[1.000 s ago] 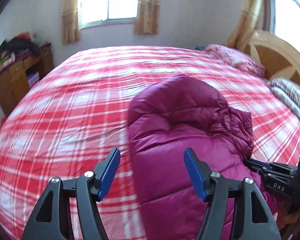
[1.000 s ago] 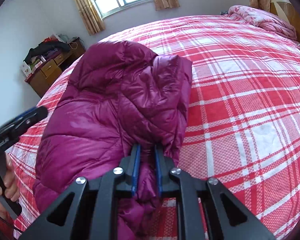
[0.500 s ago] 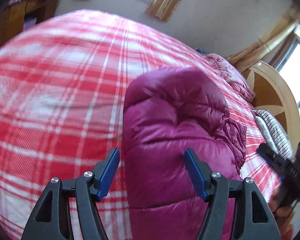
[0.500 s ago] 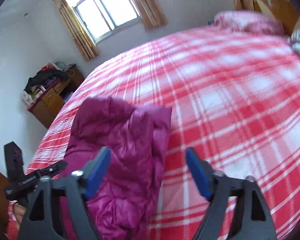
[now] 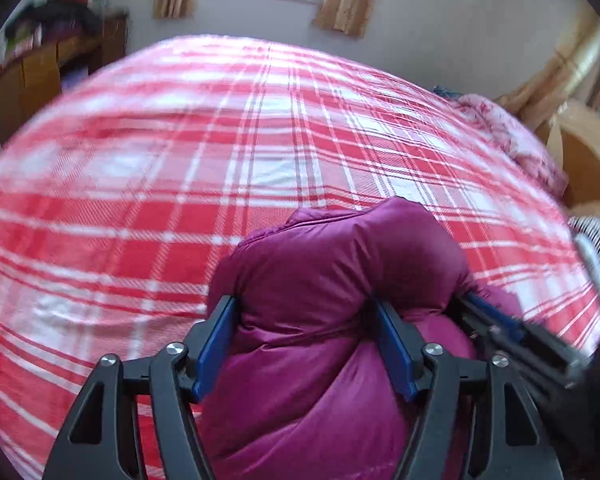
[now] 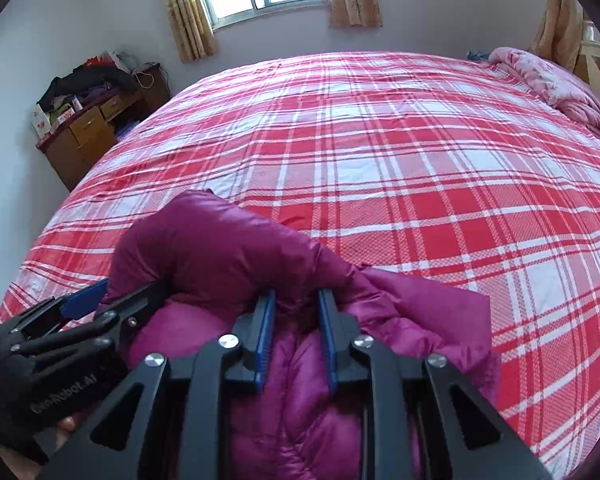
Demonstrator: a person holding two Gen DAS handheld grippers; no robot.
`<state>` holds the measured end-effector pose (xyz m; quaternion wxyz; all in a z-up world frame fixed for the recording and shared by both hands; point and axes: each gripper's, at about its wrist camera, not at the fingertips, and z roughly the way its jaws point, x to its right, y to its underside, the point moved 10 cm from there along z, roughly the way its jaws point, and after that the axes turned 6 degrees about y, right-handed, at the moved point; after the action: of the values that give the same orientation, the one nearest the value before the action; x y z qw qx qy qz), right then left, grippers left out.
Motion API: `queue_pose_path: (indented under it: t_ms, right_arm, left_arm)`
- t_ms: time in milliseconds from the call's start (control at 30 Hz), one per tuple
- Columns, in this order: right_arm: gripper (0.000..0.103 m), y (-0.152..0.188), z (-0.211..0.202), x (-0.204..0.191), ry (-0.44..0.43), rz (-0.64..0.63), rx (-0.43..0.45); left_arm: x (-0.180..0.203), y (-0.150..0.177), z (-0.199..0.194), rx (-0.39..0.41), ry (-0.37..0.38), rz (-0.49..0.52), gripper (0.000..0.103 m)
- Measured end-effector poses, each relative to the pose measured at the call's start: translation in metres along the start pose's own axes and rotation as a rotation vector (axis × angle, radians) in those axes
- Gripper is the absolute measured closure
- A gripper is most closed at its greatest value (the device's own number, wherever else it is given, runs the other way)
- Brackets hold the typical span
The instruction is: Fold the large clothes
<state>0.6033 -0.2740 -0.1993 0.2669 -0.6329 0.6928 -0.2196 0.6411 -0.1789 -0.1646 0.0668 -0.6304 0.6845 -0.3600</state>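
Fabric of a magenta quilted down jacket (image 6: 236, 264) fills the near view, bunched into a rounded bundle at the near edge of a bed covered by a red-and-white plaid sheet (image 6: 400, 168).

The right claw (image 6: 296, 336) is seen with its blue pads narrowed onto a ridge of the jacket's upper fold; its jaws have just been closing, and the padding is pinched between them. The left claw (image 5: 306, 344) is set wide around the bundle's thick near end, its jaws having just been opening; both pads appear to lie against the puffy cloth, though whether they press or merely rest cannot be told from the blurred view. In the right wrist view the left claw is seen just beside the right one, against the bundle's left flank.

The step in hand is judged to be a fold of the bulky body onto itself. It would be done well if the pinch were taken deep enough to catch both layers, since slick shell fabric may slide out. Both claws should be carried together and level, so that the fold edge stays straight.

Farther off, a pink blanket (image 6: 556, 84) is heaped at the bed's far right, and a wooden cabinet (image 6: 88, 136) stands by the left wall.
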Motion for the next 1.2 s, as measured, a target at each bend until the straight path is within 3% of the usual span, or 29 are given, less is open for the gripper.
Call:
queue_pose_path:
  t_ms: [100, 200, 333, 533, 600, 667, 700, 800, 967, 1100, 1200]
  right_arm:
    - [0.083, 0.005, 0.009, 0.003, -0.002, 0.009, -0.028]
    - [0.084, 0.008, 0.014, 0.004, -0.022, 0.023, -0.031]
    - [0.087, 0.007, 0.022, 0.011, -0.078, 0.086, -0.050]
    - [0.081, 0.005, -0.004, 0.009, -0.049, 0.070, -0.053]
    - [0.064, 0.002, -0.031, 0.012, -0.073, 0.102, -0.034]
    - [0.031, -0.001, -0.062, 0.019, -0.105, 0.134, 0.029]
    - [0.027, -0.001, -0.078, 0.024, -0.119, 0.152, 0.066]
    - [0.024, 0.021, -0.105, 0.043, -0.168, 0.207, 0.074]
    - [0.023, 0.063, -0.092, 0.062, -0.202, 0.307, 0.011]
    - [0.023, 0.085, -0.073, 0.059, -0.205, 0.309, -0.037]
    - [0.021, 0.088, -0.070, 0.060, -0.240, 0.333, 0.000]
  left_arm:
    - [-0.007, 0.009, 0.014, -0.046, 0.005, -0.041, 0.020]
    - [0.004, 0.013, 0.016, -0.030, -0.078, 0.047, 0.019]
    - [0.001, 0.010, 0.024, -0.024, -0.125, 0.057, 0.013]
    - [-0.003, 0.013, 0.001, -0.054, -0.079, 0.070, 0.013]
    - [-0.001, 0.013, -0.025, -0.018, -0.070, 0.103, 0.013]
    - [-0.003, 0.012, -0.061, 0.042, -0.051, 0.153, 0.013]
    - [-0.006, 0.013, -0.073, 0.062, -0.042, 0.162, 0.014]
    - [-0.022, 0.027, -0.100, 0.082, 0.014, 0.116, 0.014]
    - [-0.033, 0.054, -0.089, 0.073, 0.198, -0.053, 0.014]
    - [-0.015, 0.074, -0.065, -0.004, 0.290, -0.077, 0.014]
    - [-0.001, 0.083, -0.051, -0.051, 0.355, -0.087, 0.014]
